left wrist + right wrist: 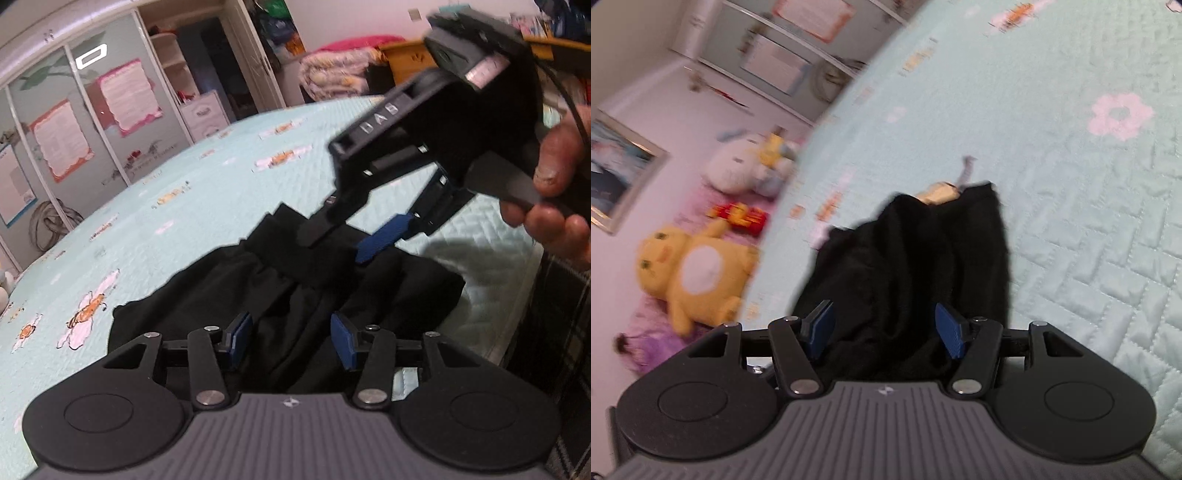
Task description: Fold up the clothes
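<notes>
Clothes here come down to one black garment [295,295], bunched and creased on the near part of the mint quilt [184,206] that covers the bed. Largest after that is the wardrobe [85,110] at the far left, with pink-edged sheets stuck on its glass doors. Folded bedding [340,70] is piled beyond the bed's far edge. A yellow plush [694,273] lies at the left of the right wrist view. Left gripper [291,339]: blue pads parted, cloth lying between them, neither pad seen pressing on it. Right gripper [884,328]: blue pads well apart, with the cloth passing between them; the left view shows its tips at the garment's far edge, and whether it has hold of the cloth I cannot tell.
</notes>
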The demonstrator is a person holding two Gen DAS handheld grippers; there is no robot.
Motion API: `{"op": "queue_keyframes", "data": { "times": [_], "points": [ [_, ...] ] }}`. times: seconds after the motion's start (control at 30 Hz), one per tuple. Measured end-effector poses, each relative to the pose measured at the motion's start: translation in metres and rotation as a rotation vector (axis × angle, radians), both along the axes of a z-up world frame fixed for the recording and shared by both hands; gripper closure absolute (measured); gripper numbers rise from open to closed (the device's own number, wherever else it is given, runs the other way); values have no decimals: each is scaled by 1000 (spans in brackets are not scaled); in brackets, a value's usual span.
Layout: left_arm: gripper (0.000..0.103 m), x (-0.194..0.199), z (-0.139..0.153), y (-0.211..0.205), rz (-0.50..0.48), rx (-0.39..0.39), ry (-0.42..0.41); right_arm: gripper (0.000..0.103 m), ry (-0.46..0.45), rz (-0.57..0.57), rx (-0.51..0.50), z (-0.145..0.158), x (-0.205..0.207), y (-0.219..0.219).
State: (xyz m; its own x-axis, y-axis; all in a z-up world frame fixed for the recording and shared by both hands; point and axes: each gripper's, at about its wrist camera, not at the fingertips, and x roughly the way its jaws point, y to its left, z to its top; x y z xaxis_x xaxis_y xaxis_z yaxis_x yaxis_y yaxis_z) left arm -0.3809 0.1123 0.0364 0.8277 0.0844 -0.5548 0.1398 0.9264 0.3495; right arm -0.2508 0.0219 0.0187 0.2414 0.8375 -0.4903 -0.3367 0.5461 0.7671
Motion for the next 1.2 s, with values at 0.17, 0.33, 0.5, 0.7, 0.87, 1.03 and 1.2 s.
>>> {"op": "queue_keyframes", "data": {
  "times": [0.17, 0.33, 0.5, 0.7, 0.87, 1.03, 1.2],
  "points": [
    [74, 1, -8, -2, -11, 35, 25, 75, -37, 48, -26, -1, 3, 13],
    [98, -17, 15, 8, -26, -5, -31, 96, 2, 43, 52, 5, -4, -3],
    [97, -34, 20, 0, -143, 40, -35, 96, 74, 30, 137, 9, -12, -28],
    [96, -31, -8, -4, -157, 66, 41, 95, 75, 49, 64, -8, -18, -28],
    [92, -27, -8, -4, -138, 56, 36, 69, -5, 20, 74, 9, -21, -34],
    [92, -28, -11, -5, -127, 46, 33, 37, -111, 8, 18, 15, -21, -33],
    [92, -29, -13, -4, -122, 34, 37, 36, -239, 23, -26, 20, -16, -15]
  ]
}}
